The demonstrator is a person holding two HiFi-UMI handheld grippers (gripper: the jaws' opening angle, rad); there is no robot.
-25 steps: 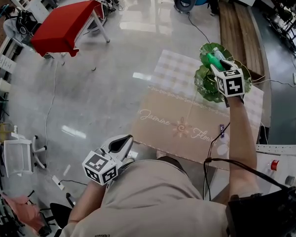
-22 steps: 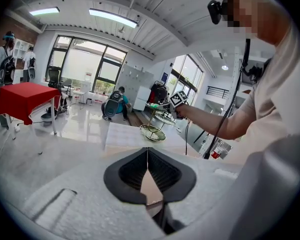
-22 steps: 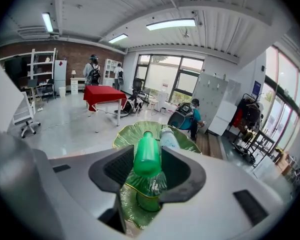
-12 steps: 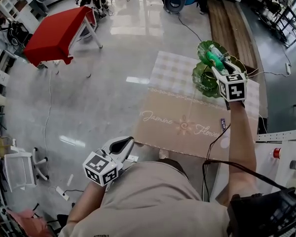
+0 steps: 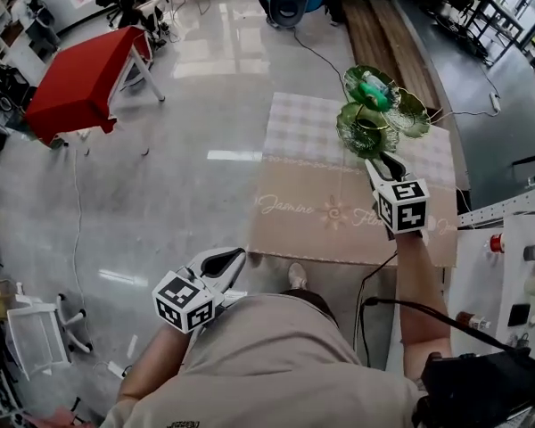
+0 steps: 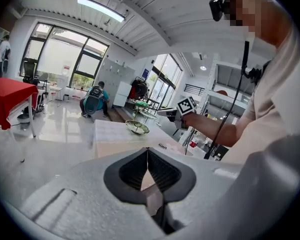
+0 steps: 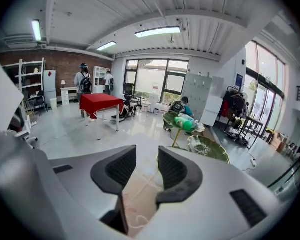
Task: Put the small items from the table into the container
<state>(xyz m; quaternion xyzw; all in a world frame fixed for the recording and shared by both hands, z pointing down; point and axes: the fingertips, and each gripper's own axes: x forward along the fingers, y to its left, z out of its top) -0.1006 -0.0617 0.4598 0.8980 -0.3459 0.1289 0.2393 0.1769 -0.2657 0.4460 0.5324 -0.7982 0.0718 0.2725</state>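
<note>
Small dark item (image 6: pixel 162 146) lies centre-frame in the left gripper view. Right gripper (image 5: pixel 383 163), its empty jaws closing, should spread wider and straddle it squarely. Left gripper (image 5: pixel 230 257) is pressed together.

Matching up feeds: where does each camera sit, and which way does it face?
Head view: on the head, looking steeply down at table and green stand; torso, arms, left gripper, right gripper show.
Left gripper view: on that gripper, facing across the table; shut jaws, chest, right arm show.
Right gripper view: on that gripper, facing the stand; empty jaws, closing, show.
All three share the green stand.
</note>
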